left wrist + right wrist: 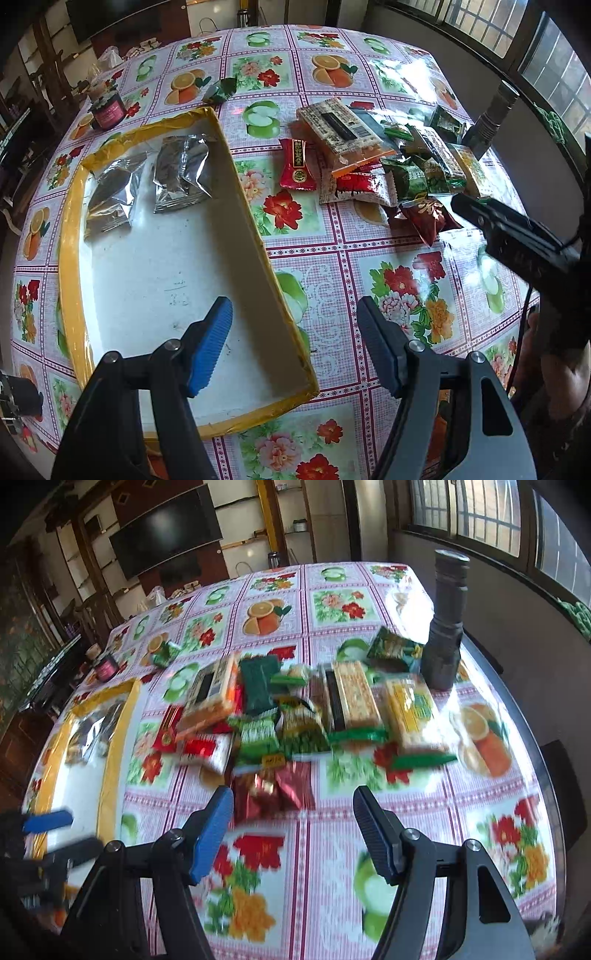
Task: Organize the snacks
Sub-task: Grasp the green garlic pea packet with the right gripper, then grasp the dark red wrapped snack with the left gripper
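Both grippers hang empty, jaws wide: the left gripper (pixel 293 343) over the box (pixel 79 236), where two foil packs (pixel 181 173) lie, the right gripper (pixel 293 830) near the snack pile (pixel 295 716). Best pick: the near dark-red packet (pixel 273 794), lying clear of the heap.

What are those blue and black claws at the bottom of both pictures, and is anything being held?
There is no robot here: a person holds a two-finger gripper in each hand, each with a camera looking along its fingers. One picture is from the left gripper, which hovers over the edge of a yellow-rimmed box holding two silver packets. The other picture, somewhat blurred, is from the right gripper, above a dark red wrapped snack at the near edge of a pile of snacks. All lies on a flowered tablecloth, beside a dark flashlight. Both grippers are open and hold nothing.
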Demonstrator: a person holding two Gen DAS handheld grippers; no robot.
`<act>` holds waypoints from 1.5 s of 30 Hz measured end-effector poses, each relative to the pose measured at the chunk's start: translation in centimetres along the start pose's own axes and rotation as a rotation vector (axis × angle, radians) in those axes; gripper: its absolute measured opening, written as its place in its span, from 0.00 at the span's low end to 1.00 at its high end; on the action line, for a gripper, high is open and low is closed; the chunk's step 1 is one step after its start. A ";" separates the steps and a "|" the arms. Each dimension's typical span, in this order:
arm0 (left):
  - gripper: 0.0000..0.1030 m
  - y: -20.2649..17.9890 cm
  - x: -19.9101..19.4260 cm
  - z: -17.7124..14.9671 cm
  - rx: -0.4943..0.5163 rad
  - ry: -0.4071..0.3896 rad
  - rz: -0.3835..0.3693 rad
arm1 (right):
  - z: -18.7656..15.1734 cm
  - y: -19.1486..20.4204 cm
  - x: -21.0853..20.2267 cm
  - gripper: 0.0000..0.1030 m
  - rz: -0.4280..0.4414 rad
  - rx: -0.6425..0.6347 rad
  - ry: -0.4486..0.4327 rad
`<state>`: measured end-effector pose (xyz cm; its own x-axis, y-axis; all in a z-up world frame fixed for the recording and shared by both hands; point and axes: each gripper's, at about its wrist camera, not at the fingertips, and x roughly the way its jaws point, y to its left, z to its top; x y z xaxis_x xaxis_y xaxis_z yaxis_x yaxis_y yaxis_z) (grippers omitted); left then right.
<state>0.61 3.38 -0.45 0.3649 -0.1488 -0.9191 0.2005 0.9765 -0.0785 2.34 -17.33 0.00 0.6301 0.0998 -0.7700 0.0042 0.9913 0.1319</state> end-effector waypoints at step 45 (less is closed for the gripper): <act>0.74 -5.9 0.6 2.7 0.014 0.036 -0.076 | -3.9 -3.7 0.6 0.36 -0.079 -0.031 0.187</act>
<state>2.12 -2.88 0.50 0.3152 -0.2160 -0.9241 0.2391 0.9604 -0.1430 -0.33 -20.59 -3.44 0.4734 0.0330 -0.8802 0.0219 0.9986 0.0492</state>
